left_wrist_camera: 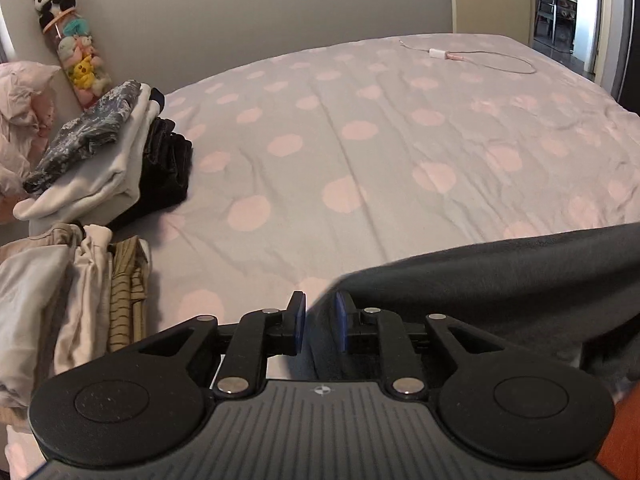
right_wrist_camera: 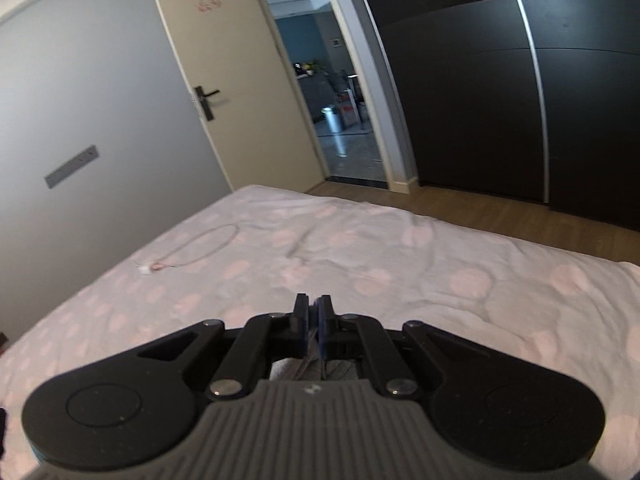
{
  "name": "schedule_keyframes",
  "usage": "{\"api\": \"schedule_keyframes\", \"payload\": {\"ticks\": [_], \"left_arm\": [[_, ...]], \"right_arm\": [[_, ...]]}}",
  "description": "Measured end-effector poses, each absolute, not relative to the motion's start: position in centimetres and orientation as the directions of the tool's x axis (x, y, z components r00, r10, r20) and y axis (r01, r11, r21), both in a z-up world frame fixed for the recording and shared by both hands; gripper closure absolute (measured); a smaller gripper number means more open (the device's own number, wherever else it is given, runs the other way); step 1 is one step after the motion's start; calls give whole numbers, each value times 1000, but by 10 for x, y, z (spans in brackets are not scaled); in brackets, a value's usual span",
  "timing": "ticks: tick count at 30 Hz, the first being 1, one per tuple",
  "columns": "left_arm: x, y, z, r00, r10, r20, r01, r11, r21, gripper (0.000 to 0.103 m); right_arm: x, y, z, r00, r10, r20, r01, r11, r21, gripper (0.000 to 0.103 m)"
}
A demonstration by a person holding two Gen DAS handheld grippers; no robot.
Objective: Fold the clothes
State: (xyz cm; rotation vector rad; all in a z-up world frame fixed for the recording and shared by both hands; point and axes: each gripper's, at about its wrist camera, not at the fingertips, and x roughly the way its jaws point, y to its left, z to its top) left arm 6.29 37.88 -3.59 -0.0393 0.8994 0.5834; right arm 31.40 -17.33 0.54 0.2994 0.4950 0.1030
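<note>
Left gripper [left_wrist_camera: 320, 326]: the jaws stand narrowly apart, with a gap showing between the blue pads. The corner of a dark grey garment [left_wrist_camera: 500, 280] reaches into that gap from the right, but whether the pads bear on it cannot be told.

Right gripper [right_wrist_camera: 314, 328]: the jaws are nearly closed, and a thin fold of grey cloth [right_wrist_camera: 312, 368] is pinched between the pads and trails back under the body. It is judged to be the same garment.

Position of the garment, referred to the bed [left_wrist_camera: 360, 140]: it lies along the bed's near edge, running rightward from the left gripper. Its long axis appears to run along that edge, roughly side to side between the two tools. The left gripper is at one end of the visible edge; the right gripper holds cloth out of its own camera's forward field. Any coming move turns on this: the cloth spans between the tools, and the open bed lies ahead of both.

View differences:
- Left wrist view only: the spread of the garment; two piles of clothes [left_wrist_camera: 108, 152] at the bed's left side, some looking folded; plush toys [left_wrist_camera: 76, 52] against the wall.
- Right wrist view only: the pinch itself, the door [right_wrist_camera: 236, 80] and a dark wardrobe [right_wrist_camera: 520, 92] beyond the bed's far edge.
- Both views: a cable [left_wrist_camera: 480, 56] near the far edge.
</note>
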Motion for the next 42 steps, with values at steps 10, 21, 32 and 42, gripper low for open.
{"api": "schedule_keyframes", "payload": {"ticks": [10, 21, 32, 42], "left_arm": [[44, 363, -64, 446, 248, -860, -375, 924, 72, 34], [39, 347, -143, 254, 181, -950, -401, 914, 67, 94], [20, 419, -75, 272, 438, -857, -502, 824, 262, 96], [28, 440, -73, 255, 503, -826, -500, 800, 332, 75]], "right_arm": [[319, -192, -8, 882, 83, -463, 12, 980, 198, 103], [310, -183, -66, 755, 150, -638, -52, 984, 169, 98], [298, -182, -108, 678, 121, -725, -60, 992, 110, 97], [291, -166, -114, 674, 129, -727, -166, 986, 21, 96]]}}
